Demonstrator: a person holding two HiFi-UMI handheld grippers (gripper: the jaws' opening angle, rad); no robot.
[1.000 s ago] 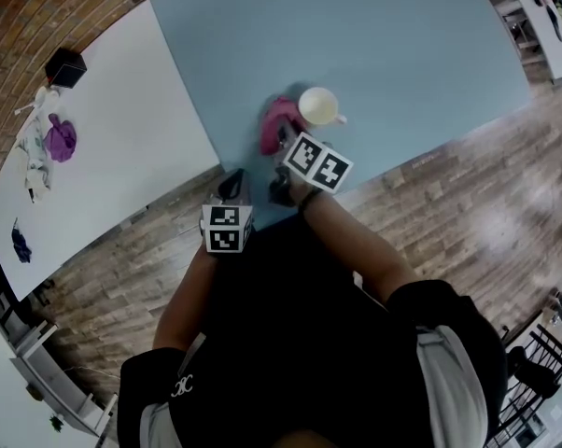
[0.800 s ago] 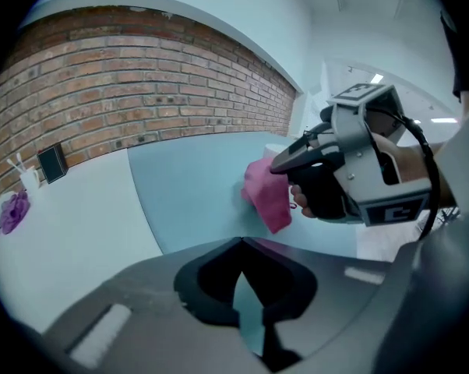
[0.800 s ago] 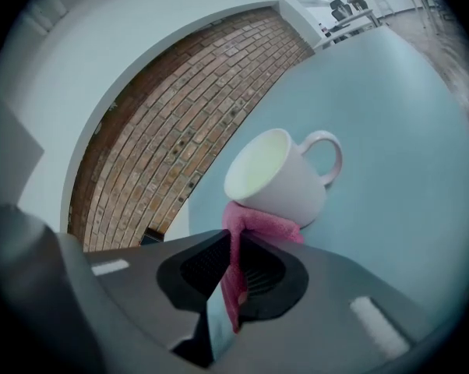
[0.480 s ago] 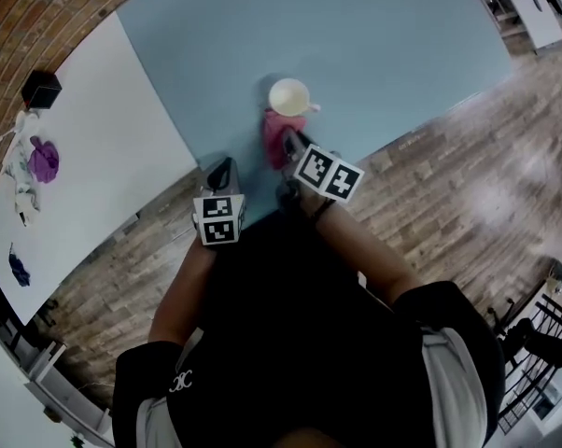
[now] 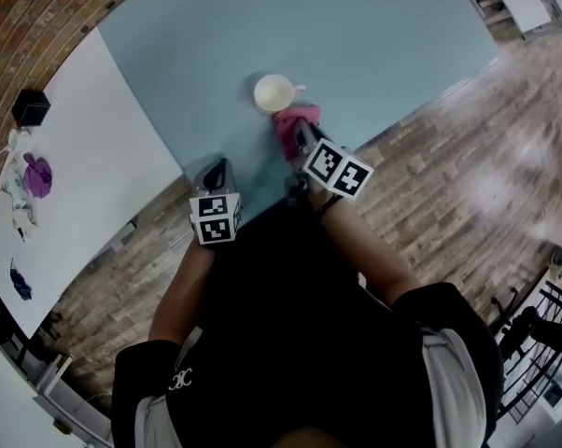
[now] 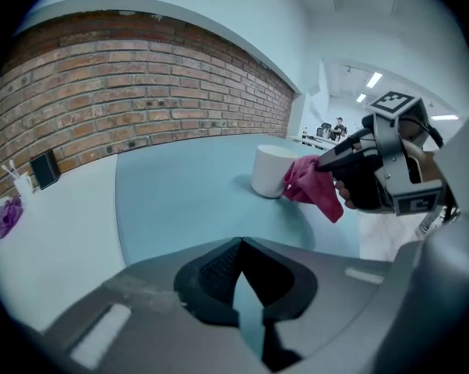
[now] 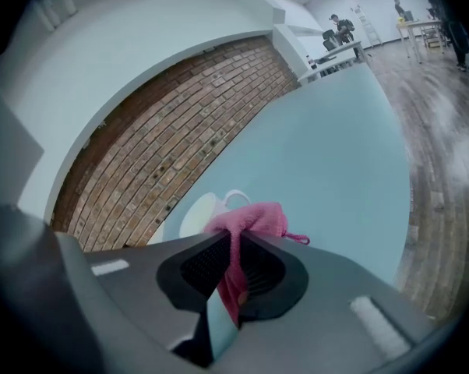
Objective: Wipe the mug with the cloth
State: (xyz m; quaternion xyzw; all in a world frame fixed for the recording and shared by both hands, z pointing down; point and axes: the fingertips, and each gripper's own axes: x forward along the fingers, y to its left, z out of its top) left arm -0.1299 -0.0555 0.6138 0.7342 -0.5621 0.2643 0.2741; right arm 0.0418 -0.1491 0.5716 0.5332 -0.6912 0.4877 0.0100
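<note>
A white mug [image 5: 273,92] stands upright on the light blue table [image 5: 356,35], its handle toward the right. My right gripper [image 5: 302,131] is shut on a pink cloth [image 5: 293,121], which hangs just right of the mug, close to its side. In the right gripper view the cloth [image 7: 246,228] is pinched between the jaws, with the mug [image 7: 202,213] behind it. My left gripper [image 5: 217,170] is shut and holds nothing, near the table's front edge left of the mug. The left gripper view shows the mug [image 6: 273,171] and cloth [image 6: 314,190] ahead.
A white table [image 5: 85,157] adjoins on the left, with a black box [image 5: 30,108], a purple cloth [image 5: 35,175] and small items. A brick wall [image 6: 141,92] runs behind. Wooden floor [image 5: 449,185] lies to the right.
My right gripper has carried the pink cloth from the mug's left side round its front to its right side. The left gripper shifted slightly.
</note>
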